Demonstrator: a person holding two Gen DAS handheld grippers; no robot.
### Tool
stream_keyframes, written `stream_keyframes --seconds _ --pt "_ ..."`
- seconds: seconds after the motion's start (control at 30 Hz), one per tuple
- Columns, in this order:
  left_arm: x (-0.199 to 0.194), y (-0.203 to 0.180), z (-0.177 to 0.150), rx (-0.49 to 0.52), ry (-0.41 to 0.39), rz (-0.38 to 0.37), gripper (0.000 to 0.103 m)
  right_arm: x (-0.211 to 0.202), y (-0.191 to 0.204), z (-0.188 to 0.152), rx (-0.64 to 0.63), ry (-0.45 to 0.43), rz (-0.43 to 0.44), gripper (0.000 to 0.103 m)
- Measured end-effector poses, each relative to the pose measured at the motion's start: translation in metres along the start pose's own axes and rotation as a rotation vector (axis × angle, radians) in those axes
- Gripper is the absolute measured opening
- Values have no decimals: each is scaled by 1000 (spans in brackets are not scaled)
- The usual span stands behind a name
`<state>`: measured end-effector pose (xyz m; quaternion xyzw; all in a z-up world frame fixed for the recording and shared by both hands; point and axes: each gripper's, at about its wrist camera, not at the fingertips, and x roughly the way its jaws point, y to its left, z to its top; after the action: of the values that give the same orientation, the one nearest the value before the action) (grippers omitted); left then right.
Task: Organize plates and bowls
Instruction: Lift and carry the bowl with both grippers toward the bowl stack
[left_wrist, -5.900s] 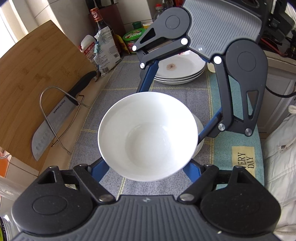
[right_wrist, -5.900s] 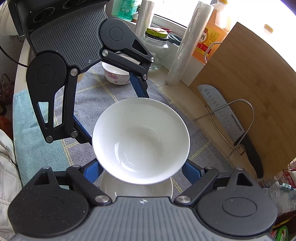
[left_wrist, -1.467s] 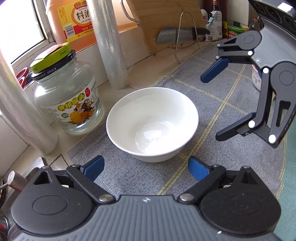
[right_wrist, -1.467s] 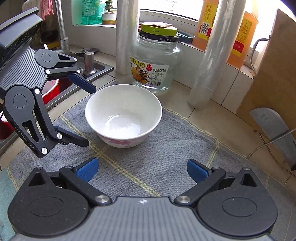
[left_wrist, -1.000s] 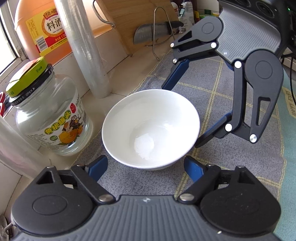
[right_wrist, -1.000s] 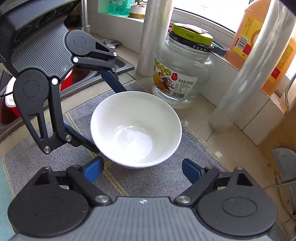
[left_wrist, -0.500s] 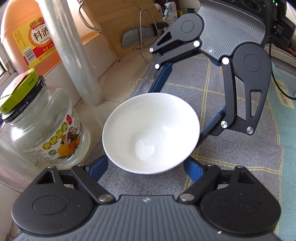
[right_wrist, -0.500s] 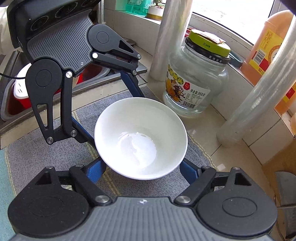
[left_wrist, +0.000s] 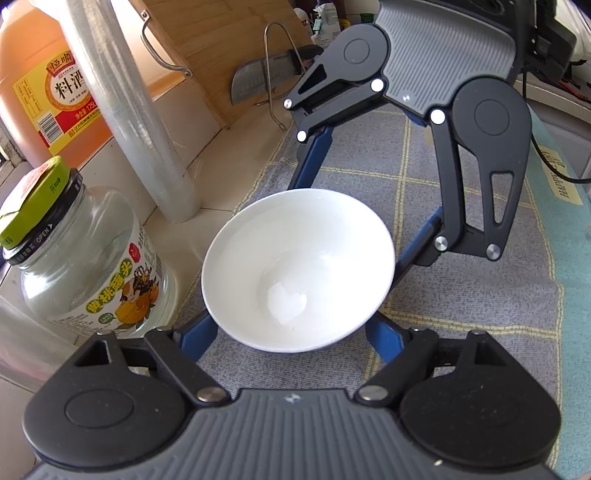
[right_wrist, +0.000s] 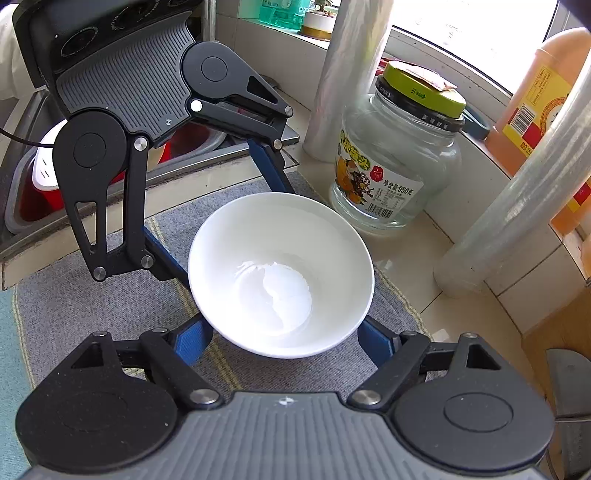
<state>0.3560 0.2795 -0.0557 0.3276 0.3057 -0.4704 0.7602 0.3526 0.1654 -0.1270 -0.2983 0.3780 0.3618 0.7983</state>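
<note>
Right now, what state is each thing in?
white bowl: upright, empty, on the grey mat.
left gripper: closing, fingers at the bowl's sides.
right gripper: closing, fingers at the bowl's sides.
glass jar: upright, lid on, looks empty.
knife: in the wire rack.

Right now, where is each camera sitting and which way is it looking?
Left wrist: on the left tongs, looking down at the white bowl between them; right tongs opposite.
Right wrist: on the right tongs, facing the bowl; left tongs opposite.
Shared: bowl, glass jar, grey mat. Both tongs closing round the bowl.
</note>
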Motion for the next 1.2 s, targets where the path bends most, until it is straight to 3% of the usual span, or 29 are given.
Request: stream_keyframes --seconds 0.4,1.2 --pt "-13 -17 11 -10 -9 6 87 -21 11 -5 -9 -5 -13 89" --pt "-35 -86 45 52 -16 2 87 -85 52 -41 32 -22 -85 89"
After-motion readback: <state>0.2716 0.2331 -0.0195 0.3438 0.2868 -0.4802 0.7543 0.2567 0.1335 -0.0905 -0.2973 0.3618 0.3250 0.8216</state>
